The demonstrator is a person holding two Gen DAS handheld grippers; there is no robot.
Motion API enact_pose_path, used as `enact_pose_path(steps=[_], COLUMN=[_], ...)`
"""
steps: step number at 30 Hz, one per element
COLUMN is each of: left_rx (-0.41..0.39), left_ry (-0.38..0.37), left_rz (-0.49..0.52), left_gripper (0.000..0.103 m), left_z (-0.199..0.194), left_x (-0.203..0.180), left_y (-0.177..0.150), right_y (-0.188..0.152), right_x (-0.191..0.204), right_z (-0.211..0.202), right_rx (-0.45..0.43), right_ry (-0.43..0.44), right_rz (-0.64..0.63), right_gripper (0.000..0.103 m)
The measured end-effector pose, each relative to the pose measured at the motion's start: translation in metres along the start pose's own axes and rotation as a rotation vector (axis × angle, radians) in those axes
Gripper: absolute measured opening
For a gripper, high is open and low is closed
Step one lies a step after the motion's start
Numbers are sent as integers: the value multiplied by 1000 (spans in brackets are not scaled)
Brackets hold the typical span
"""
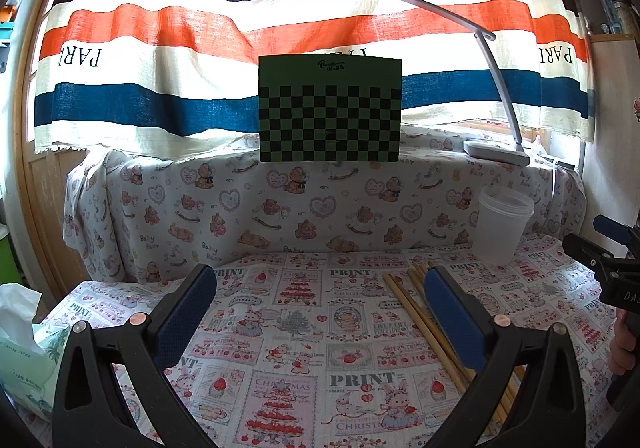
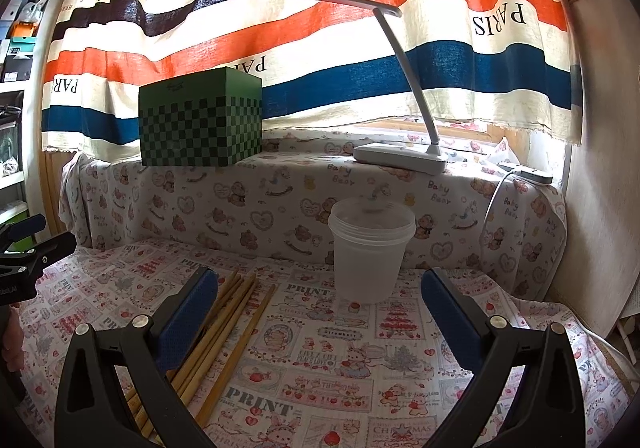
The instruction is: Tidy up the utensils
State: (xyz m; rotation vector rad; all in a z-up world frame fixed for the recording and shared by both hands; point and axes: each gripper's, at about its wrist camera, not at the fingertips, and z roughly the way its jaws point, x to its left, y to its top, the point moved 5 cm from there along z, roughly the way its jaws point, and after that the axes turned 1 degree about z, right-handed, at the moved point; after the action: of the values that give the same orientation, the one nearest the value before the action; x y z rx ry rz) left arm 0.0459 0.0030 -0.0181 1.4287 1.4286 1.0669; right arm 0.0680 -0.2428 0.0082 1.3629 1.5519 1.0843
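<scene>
A striped curtain [image 1: 160, 28] hangs behind a low ledge, and the table [image 1: 304, 328] in front is covered with a printed cloth of Christmas trees and strawberries.

At the far left of the left wrist view, beside the left claw [image 1: 320, 312], lies a white-green tissue pack [image 1: 24, 344]. This claw is wide open and holds nothing; only bare cloth is between its blue pads. Beyond it, on the ledge, stands a green checkered box [image 1: 330, 108].

Under the right finger of the left claw lie the bamboo chopsticks [image 1: 416, 312] — a loose bundle flat on the cloth.

In the right wrist view the same chopsticks [image 2: 236, 312] pass under the left finger of the right claw [image 2: 320, 312]. This one is also wide open and empty. Ahead of it, just past the fingertips, stands upright a translucent plastic cup [image 2: 370, 248] — near the chopsticks but apart. Behind, on the ledge, is a white desk lamp [image 2: 400, 154].
</scene>
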Motion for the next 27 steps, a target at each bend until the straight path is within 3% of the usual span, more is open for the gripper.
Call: enact_pose_path(steps=[20, 24, 27], left_rx=[2, 28, 26], left_ry=[4, -64, -76], left_rz=[-3, -4, 2], left_gripper=[103, 103, 103], left_z=[-1, 4, 3], left_x=[1, -2, -4], left_y=[0, -1, -1], right_y=[-1, -1, -3], right_x=[-1, 2, 2], right_z=[-4, -6, -2], right_rx=[-3, -12, 31], right_ry=[-8, -9, -32], right_rz=[-3, -20, -33], right_gripper=[103, 103, 103])
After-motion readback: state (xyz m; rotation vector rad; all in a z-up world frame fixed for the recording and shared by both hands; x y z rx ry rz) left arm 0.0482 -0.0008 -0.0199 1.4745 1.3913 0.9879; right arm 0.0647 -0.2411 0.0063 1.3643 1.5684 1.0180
